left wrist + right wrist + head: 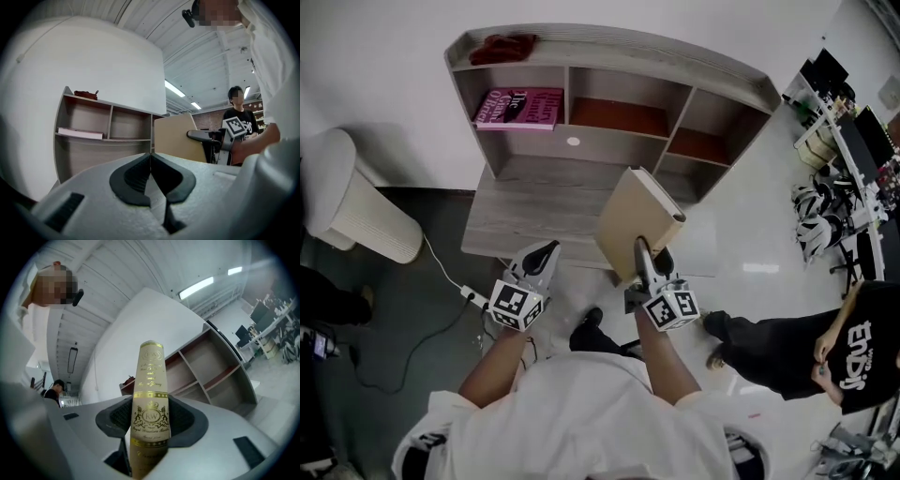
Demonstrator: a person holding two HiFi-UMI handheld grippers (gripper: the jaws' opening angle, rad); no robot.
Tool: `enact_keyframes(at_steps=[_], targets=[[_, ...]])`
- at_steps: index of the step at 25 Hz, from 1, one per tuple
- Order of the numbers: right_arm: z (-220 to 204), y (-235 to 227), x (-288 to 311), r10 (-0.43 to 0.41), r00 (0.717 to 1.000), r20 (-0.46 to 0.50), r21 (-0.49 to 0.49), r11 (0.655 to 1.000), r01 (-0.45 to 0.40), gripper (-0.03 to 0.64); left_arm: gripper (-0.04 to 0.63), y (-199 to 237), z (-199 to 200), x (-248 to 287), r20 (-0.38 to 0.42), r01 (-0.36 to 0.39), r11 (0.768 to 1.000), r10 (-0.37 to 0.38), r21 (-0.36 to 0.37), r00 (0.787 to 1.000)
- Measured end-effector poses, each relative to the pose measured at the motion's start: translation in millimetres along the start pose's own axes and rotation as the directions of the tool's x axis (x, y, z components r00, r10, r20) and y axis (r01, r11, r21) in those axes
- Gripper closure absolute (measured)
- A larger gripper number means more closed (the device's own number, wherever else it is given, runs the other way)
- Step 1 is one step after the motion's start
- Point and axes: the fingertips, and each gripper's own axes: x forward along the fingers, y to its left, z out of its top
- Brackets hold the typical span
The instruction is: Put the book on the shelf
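A tan hardback book (637,221) with gold print on its spine (150,404) is held up over the front right of the desk, tilted. My right gripper (649,259) is shut on its lower edge, the spine between the black pads. My left gripper (542,258) hovers at the desk's front edge, shut and holding nothing; its pads (150,176) meet. The wooden shelf unit (609,94) stands behind, with three cubbies. A pink book (520,108) lies flat in the left cubby.
A dark red cloth (508,45) lies on the shelf's top. A white bin (356,211) stands left of the desk, with a cable and power strip (473,297) on the floor. A person in black (825,352) stands at the right, near desks with gear.
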Motion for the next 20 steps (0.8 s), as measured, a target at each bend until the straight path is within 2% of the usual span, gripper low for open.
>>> enact_keyframes(at_steps=[3, 8, 13, 20], targets=[[1, -15, 27, 0.005, 0.999, 0.032, 0.102, 0.995, -0.008, 0.419, 0.578, 22, 4, 25, -0.006, 0.003, 1.000, -0.003, 0.004, 1.000], [10, -30, 60, 0.007, 0.997, 0.074, 0.218, 0.976, -0.023, 0.419, 0.578, 47, 14, 59, -0.014, 0.008, 1.000, -0.008, 0.017, 1.000], [20, -49, 88, -0.017, 0.991, 0.135, 0.368, 0.929, -0.034, 0.419, 0.578, 66, 22, 85, -0.014, 0.007, 1.000, -0.007, 0.023, 1.000], [43, -64, 128, -0.011, 0.973, 0.232, 0.465, 0.880, -0.101, 0.419, 0.578, 88, 37, 109, 0.025, -0.017, 0.999, 0.015, 0.049, 1.000]])
